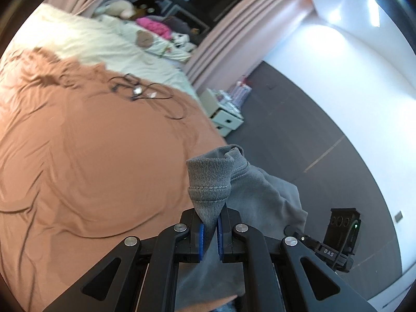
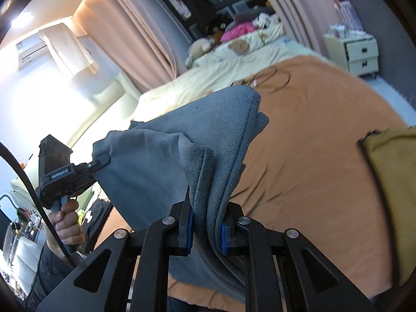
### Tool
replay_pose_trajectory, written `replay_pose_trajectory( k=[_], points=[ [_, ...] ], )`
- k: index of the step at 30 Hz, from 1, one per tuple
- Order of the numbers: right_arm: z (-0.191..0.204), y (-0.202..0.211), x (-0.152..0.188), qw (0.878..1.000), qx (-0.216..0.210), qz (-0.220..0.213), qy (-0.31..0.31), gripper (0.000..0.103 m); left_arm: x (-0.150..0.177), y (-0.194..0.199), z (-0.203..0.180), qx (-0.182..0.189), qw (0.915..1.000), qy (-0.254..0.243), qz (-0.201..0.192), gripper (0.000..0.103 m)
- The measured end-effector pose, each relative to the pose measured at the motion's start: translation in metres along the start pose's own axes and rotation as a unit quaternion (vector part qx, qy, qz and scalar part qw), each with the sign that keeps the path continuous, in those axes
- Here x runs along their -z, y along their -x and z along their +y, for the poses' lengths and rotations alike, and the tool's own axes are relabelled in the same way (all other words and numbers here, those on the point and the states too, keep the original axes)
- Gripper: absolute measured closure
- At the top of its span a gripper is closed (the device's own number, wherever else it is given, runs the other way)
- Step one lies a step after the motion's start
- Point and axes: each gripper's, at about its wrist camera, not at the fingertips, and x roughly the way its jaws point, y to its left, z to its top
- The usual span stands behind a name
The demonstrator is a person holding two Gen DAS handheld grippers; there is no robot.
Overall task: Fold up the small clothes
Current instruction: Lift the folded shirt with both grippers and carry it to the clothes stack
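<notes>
Bed (image 1: 85,161) w/ rumpled orange-brown sheet; cream quilt (image 1: 104,49) at far end. Tangled black cable (image 1: 148,95) lies on sheet. Mustard cloth (image 2: 392,182) at the right edge.

Grey garment (image 2: 161,166) lifted, hanging stretched above orange bedspread (image 2: 299,143), ribbed edge bunched.

Right hand-held gripper (image 2: 205,227) pinching grey garment (image 2: 166,161), orange bedsheet (image 2: 306,143) beneath

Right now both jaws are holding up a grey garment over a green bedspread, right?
Not quite: the bedspread is orange-brown, not green, as the left wrist view shows. The rest holds: both the left gripper and the right gripper clamp the grey garment above it.
</notes>
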Motion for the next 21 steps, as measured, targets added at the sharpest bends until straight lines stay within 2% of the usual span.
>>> replay_pose_trajectory(
  k=[1,5,12,16,21],
  points=[
    [0.0,0.004,-0.001,1.0,0.004,-0.004,0.001,0.091,-0.001,-0.001,-0.009,0.006,1.0,-0.004,-0.001,0.096],
    [-0.011,0.065,-0.007,0.999,0.035,-0.036,0.008,0.091,-0.002,-0.008,-0.056,0.036,0.9989,-0.03,-0.001,0.096],
    [-0.027,0.15,-0.004,0.993,0.092,-0.078,0.008,0.091,0.007,-0.047,-0.14,0.087,0.9932,-0.073,0.025,0.096],
    [-0.029,0.18,0.004,0.988,0.118,-0.097,0.007,0.091,0.015,-0.069,-0.18,0.115,0.9883,-0.091,0.043,0.096],
    [-0.019,0.19,0.011,0.982,0.15,-0.114,0.007,0.091,0.025,-0.094,-0.219,0.147,0.9812,-0.106,0.066,0.096]
  ],
)
